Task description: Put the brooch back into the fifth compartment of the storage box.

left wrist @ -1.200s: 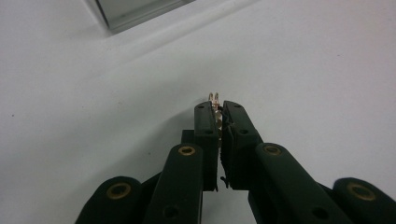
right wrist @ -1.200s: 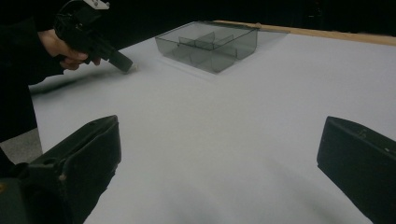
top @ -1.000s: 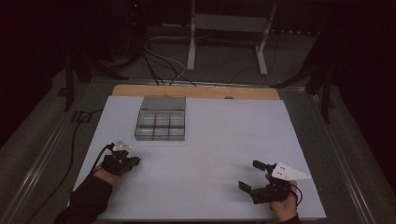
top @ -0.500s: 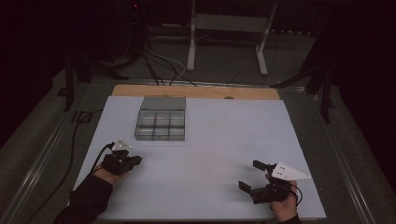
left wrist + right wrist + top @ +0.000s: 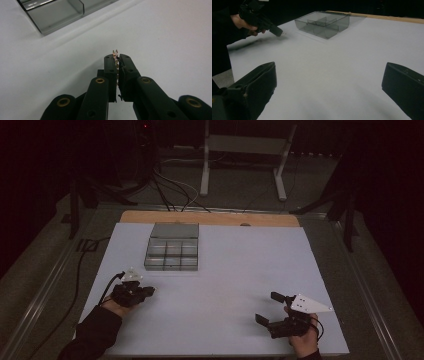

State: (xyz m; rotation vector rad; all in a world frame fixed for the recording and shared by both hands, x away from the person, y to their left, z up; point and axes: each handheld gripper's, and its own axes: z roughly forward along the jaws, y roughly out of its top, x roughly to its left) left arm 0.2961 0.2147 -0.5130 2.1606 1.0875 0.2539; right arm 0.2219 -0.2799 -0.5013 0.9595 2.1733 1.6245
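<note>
Compartment box (image 5: 171, 253) on table (image 5: 240, 270) rear-left, seemingly empty, grippers nearer, well apart

A white-topped table (image 5: 225, 285) carries a clear compartmented box (image 5: 172, 253) toward its far left side.

Your left gripper (image 5: 116, 58) has black jaws dotted with brass-ringed screw holes. Each gripper carries a grey three-cornered plate and a thin black cable. Your left arm wears a dark sleeve (image 5: 92, 332).
</note>
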